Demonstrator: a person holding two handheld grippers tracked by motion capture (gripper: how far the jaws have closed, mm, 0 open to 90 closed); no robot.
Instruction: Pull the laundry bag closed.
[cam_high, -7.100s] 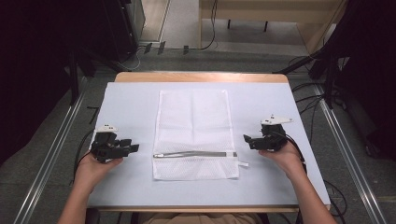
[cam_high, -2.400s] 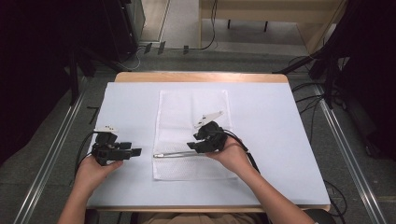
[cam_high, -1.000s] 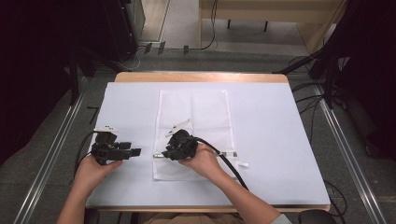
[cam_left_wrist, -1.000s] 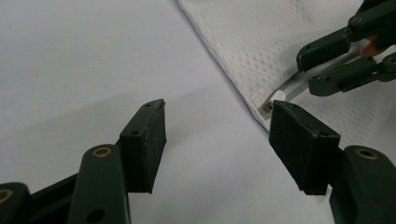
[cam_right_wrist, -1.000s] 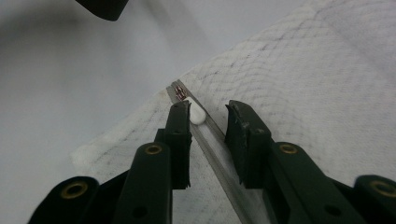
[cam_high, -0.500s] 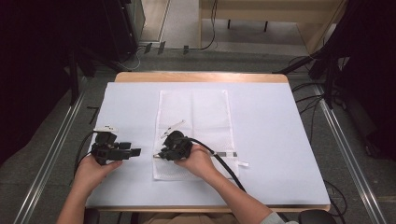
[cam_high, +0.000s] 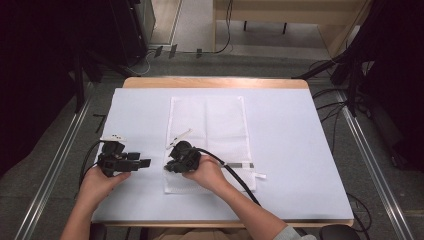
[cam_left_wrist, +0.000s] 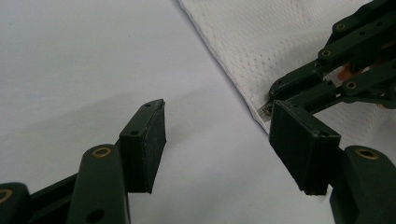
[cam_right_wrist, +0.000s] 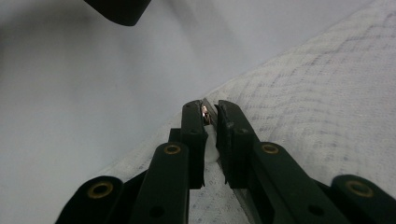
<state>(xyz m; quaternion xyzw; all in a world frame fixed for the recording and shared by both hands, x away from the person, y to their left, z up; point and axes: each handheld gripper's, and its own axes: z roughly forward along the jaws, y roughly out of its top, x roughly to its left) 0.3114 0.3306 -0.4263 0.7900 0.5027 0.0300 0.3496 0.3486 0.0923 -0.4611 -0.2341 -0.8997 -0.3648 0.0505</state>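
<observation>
A white mesh bag (cam_high: 210, 120) lies flat on the pale table (cam_high: 295, 130), its zipper (cam_high: 240, 165) running across near the front. My right gripper (cam_high: 169, 167) is at the zipper's left end, at the bag's edge. In the right gripper view its jaws (cam_right_wrist: 211, 112) have just been closing to a narrow gap, with the small metal zipper pull (cam_right_wrist: 205, 113) between the tips; the pads do not visibly clamp it. My left gripper (cam_high: 145, 162) rests just left of the bag, open and empty (cam_left_wrist: 219, 121), facing the right gripper (cam_left_wrist: 299, 84) over the bag's edge (cam_left_wrist: 252, 42).
The table's wooden far edge (cam_high: 215, 82) borders a floor with cables. A black cable (cam_high: 235, 177) trails from the right gripper across the bag's front. Metal rails (cam_high: 55, 160) run along both sides of the table.
My right hand has travelled from the table's right side leftward along the zipper to the bag's left edge, and its jaws have narrowed. The left hand has stayed put.
</observation>
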